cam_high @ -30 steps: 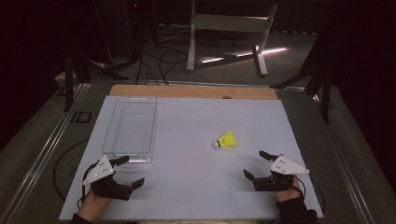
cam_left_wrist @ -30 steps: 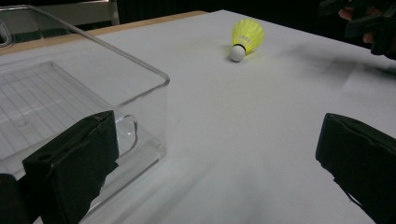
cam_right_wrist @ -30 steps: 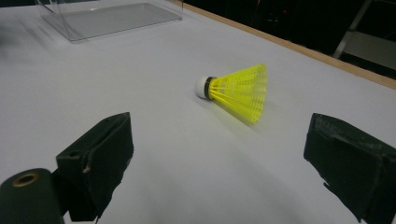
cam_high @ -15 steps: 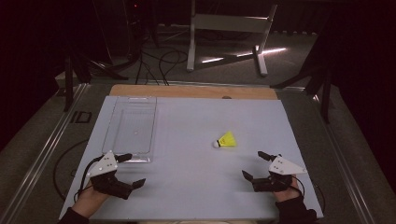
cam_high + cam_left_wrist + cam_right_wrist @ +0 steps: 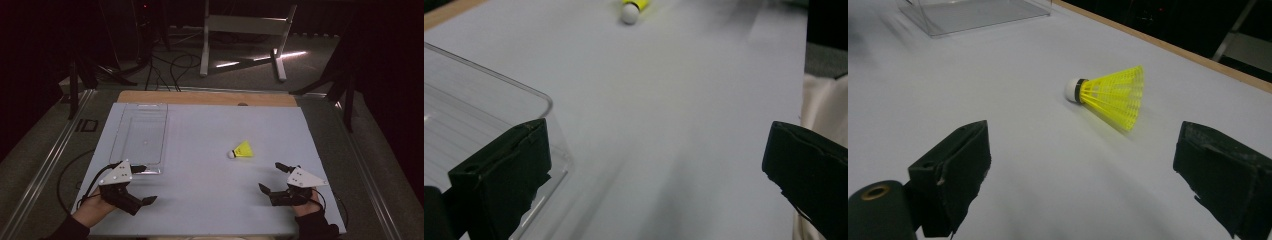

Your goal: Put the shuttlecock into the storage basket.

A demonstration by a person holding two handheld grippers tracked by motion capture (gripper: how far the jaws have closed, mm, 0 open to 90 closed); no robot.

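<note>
Two claws wait low at the near edge, both spread wide and empty. Right claw [image 5: 276, 178] faces the yellow shuttlecock [image 5: 242, 150], lying mid-bench, likely lining up a pick; left claw [image 5: 141, 184] sits beside the clear tray [image 5: 116, 145].

One yellow shuttlecock [image 5: 242, 150] lies right of centre in the high view. One clear plastic tray [image 5: 140, 137] sits at the left. Two tongs show near the bottom: the left tongs [image 5: 143, 184] and the right tongs [image 5: 270, 177]. One worktop [image 5: 210, 200] carries them all.
</note>
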